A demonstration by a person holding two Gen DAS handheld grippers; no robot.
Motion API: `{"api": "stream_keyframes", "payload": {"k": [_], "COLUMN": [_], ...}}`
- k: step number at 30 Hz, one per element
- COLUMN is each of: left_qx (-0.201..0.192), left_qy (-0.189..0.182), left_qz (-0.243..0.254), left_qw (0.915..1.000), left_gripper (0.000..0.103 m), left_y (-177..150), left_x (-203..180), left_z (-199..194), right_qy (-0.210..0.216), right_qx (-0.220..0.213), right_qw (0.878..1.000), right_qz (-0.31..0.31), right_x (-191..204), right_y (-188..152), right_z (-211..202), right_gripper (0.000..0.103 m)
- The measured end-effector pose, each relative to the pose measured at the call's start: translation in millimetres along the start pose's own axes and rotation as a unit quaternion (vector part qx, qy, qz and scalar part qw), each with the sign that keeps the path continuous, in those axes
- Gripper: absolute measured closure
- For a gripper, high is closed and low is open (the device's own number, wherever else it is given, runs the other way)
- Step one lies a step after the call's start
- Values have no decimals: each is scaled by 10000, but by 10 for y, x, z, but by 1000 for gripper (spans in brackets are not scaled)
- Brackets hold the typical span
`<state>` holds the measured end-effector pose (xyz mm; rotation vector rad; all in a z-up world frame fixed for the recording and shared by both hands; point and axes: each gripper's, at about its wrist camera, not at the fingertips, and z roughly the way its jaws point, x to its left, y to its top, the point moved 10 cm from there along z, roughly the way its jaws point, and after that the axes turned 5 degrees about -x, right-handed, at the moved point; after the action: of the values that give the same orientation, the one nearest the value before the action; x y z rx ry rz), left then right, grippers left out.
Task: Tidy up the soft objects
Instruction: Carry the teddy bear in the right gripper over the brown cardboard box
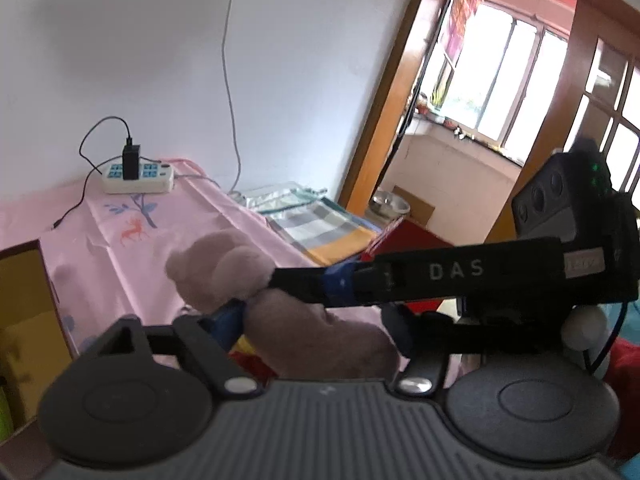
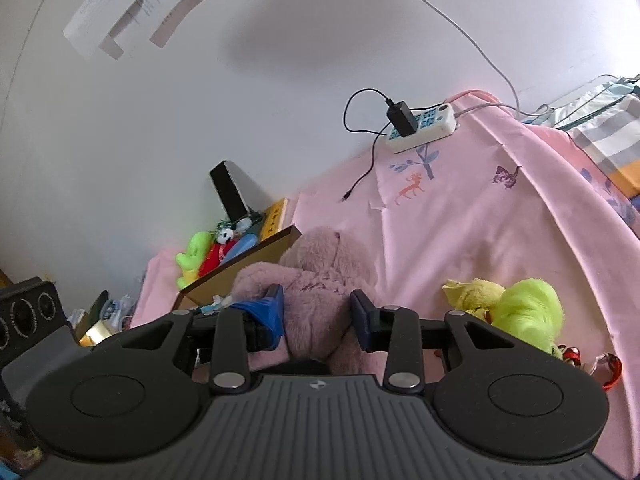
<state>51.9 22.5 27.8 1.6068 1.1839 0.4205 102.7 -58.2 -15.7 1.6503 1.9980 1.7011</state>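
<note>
A dusty-pink plush bear (image 2: 320, 276) hangs over the pink cloth, with my right gripper (image 2: 318, 310) shut on its body, a blue pad pressed into each side. In the left wrist view the bear (image 1: 224, 272) shows its head at centre left. A black finger (image 1: 400, 276) of the right gripper reaches in from the right across its neck. My left gripper (image 1: 316, 322) is open, its jaws standing apart on either side of the bear's lower body (image 1: 320, 344). A yellow-green plush toy (image 2: 524, 312) lies on the cloth to the right.
A cardboard box (image 2: 240, 268) at the left holds green and red soft toys (image 2: 196, 252). A white power strip (image 2: 424, 128) with a charger and cable sits by the wall. Folded checked bedding (image 1: 320, 224) lies beyond the pink cloth (image 1: 120, 240), near a wooden door frame (image 1: 392, 100).
</note>
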Motion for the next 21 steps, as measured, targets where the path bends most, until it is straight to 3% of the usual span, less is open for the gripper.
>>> {"api": "stream_keyframes", "payload": {"k": [6, 9, 14, 21], "left_qx": [-442, -541, -787, -759], "left_qy": [403, 438, 794, 1586], "left_qz": [431, 428, 505, 484], "left_qw": [9973, 9967, 9924, 9832], "left_gripper": [46, 46, 46, 46], "left_y": [341, 559, 817, 824], "left_x": [-24, 88, 290, 797], "left_z": [-159, -225, -400, -578], "right_qy": [507, 744, 1174, 1637], "right_qx": [-268, -311, -195, 261], "right_qw": [9980, 9961, 9919, 9861], "right_qz": [-252, -370, -436, -149], "right_x": [183, 337, 586, 854], "right_y": [263, 456, 686, 582], "right_z": [-32, 59, 270, 802], "right_gripper": [83, 83, 83, 84]}}
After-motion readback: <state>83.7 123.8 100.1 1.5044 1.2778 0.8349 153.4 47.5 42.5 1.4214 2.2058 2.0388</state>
